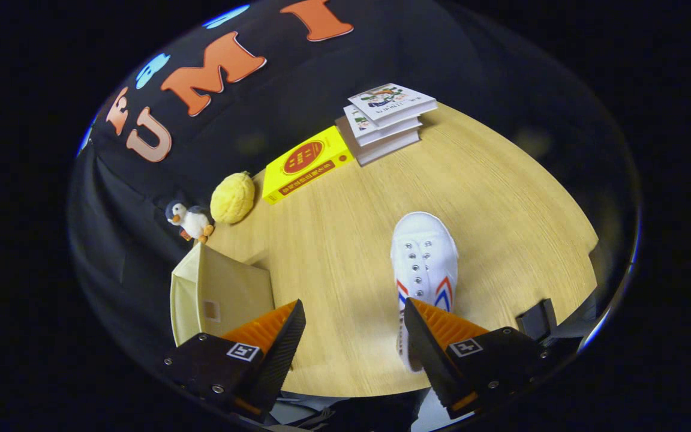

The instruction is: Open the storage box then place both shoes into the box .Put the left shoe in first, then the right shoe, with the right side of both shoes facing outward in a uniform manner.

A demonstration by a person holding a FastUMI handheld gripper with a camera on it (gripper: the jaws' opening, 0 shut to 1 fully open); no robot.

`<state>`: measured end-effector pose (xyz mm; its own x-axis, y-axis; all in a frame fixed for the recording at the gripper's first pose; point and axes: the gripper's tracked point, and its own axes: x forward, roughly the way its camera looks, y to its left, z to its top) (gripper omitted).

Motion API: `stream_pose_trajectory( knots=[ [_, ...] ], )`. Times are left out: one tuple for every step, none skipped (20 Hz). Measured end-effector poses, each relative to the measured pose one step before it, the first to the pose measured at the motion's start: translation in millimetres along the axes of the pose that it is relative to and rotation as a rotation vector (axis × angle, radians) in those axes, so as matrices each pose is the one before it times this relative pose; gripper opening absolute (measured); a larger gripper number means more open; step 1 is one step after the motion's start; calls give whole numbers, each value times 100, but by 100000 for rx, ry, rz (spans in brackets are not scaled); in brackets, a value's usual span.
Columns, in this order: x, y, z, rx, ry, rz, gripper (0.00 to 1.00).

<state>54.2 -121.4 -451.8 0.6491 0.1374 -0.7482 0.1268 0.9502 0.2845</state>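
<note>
Gripper (354, 336) spread wide, empty, over the wooden table (501, 198). White shoe (423, 264) just ahead, heel tucked behind the right-hand finger, toe pointing away. Cream storage box (216, 294) beside the other finger, open or shut impossible to tell. Farther off: penguin toy (189, 221), yellow plush (233, 197), yellow book (305, 163), stacked books (384, 120). Likely step: reaching for the shoe. Next: centre the fingers on the heel, then close.

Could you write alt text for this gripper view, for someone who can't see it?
An open gripper hangs over a wooden table, one finger partly covering a white shoe and nothing between the fingers. A pale storage box sits beside the other finger; beyond lie a yellow book, stacked books, a yellow plush and a toy penguin.
</note>
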Motion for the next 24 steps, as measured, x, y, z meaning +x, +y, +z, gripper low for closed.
stream_pose_trajectory(
  knots=[
    [425, -1441, -255, 223, 1545, -1911, 98],
    [304, -1207, -240, 532, 1394, -1759, 99],
    [377, -1095, -358, 522, 1461, -1506, 98],
    [479, -1063, -278, 566, 1602, -1735, 99],
    [423, -993, -406, 155, 2031, -1776, 99],
    [692, -1016, -261, 95, 1498, -2463, 98],
    [443, -799, -236, -610, 1439, -2008, 96],
    [556, -422, -240, -439, 1511, -1527, 93],
    [576, -197, -122, -813, 1402, -689, 85],
    [540, -150, -207, -1338, 1265, -1102, 81],
    [540, -182, -101, -1897, 588, -1682, 73],
    [510, 184, 83, -1999, 827, -691, 70],
    [587, 395, -128, -1163, 939, 485, 63],
    [598, 541, -131, -1016, 1638, 1462, 59],
    [52, 201, 58, -32, 312, 1128, 50],
    [138, -23, -56, -801, 760, 2235, 44],
    [-109, -29, -40, -17, -1120, 3670, 40],
    [-176, -361, 228, 4832, -1373, 3956, 37],
    [-149, -347, 319, 9818, -1123, 4811, 25],
    [332, -69, -73, 9495, -923, 4482, 15],
    [-75, 134, 42, 2938, -1972, 2403, 3],
    [322, -68, -266, -2737, -1836, -720, 1],
    [-243, 122, 135, -3764, -2298, -1438, 0],
    [-560, 387, 341, -1073, -285, 2040, 0]
  ],
)
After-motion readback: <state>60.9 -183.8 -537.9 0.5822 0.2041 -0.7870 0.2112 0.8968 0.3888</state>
